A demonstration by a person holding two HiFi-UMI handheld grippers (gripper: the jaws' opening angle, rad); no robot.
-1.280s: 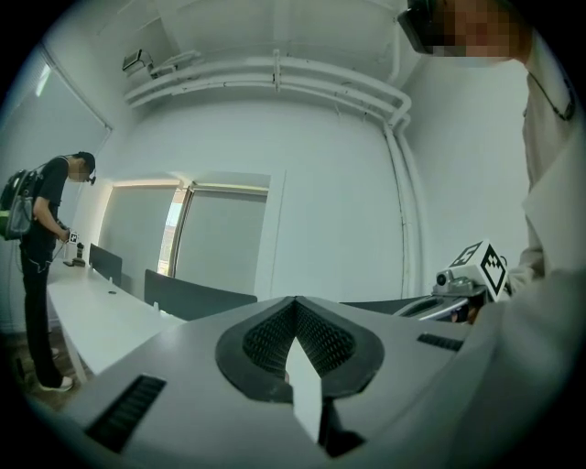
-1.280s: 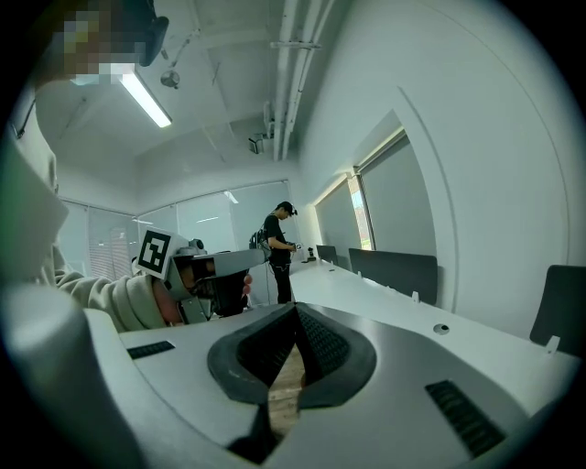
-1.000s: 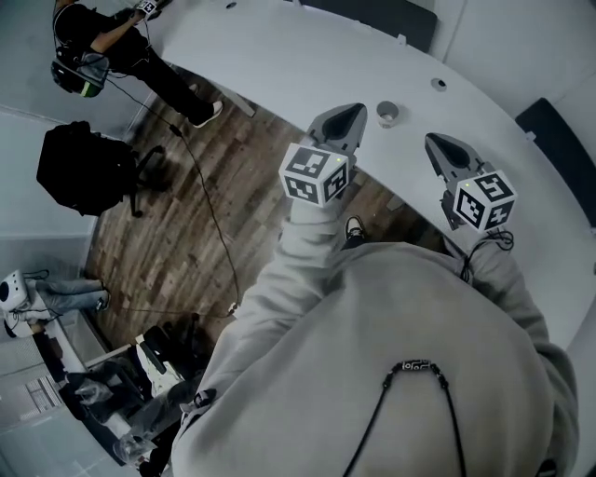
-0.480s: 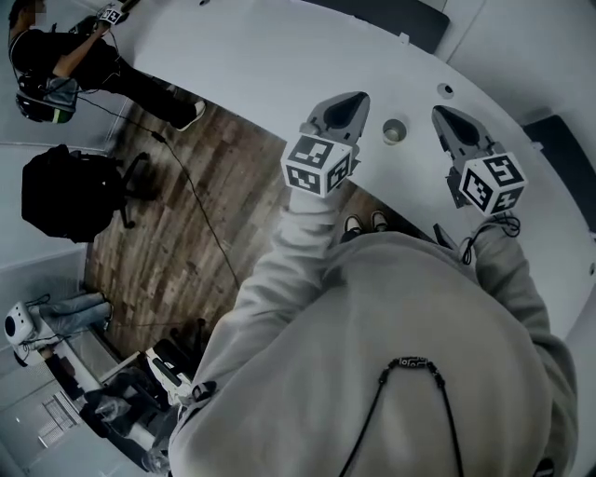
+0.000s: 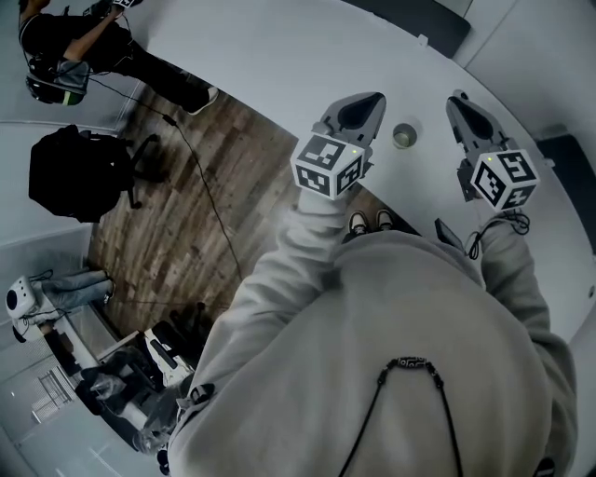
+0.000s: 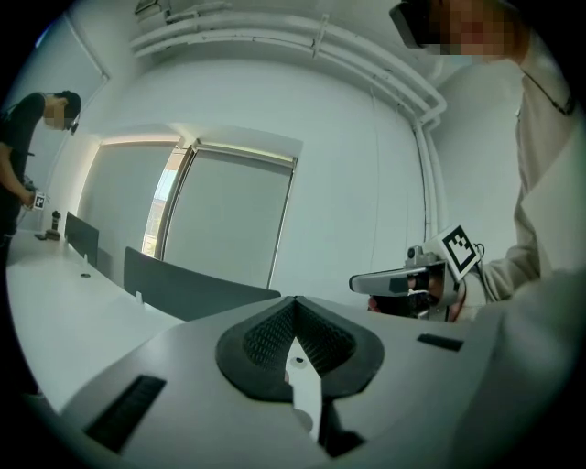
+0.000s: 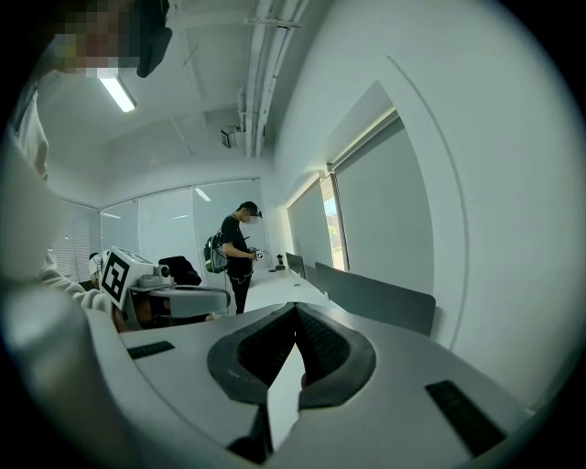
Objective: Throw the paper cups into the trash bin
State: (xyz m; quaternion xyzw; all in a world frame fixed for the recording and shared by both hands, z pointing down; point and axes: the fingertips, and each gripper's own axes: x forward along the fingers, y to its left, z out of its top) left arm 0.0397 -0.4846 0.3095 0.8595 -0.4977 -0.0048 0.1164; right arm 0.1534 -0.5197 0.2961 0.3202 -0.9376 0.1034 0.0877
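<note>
A small paper cup [image 5: 404, 136] stands upright on the white curved table [image 5: 279, 56], and only the head view shows it. It sits between my two grippers, apart from both. My left gripper [image 5: 374, 97] reaches over the table edge just left of the cup, jaws shut with nothing between them [image 6: 295, 302]. On the cup's right, my right gripper [image 5: 455, 98] is also shut and empty [image 7: 295, 308]. Each gripper view shows the other gripper: the right one [image 6: 403, 282] and the left one [image 7: 174, 299]. No trash bin is in view.
Dark partition panels [image 5: 419, 20] line the table's far side. On the wood floor [image 5: 177, 214] at left are a black bag on a chair [image 5: 79, 172] and a cable. A person in black [image 5: 74, 47] stands by the table's far left end.
Both grippers have moved forward over the table. Their tips, level with or short of the cup before, now reach past it on either side. Both stay shut.
</note>
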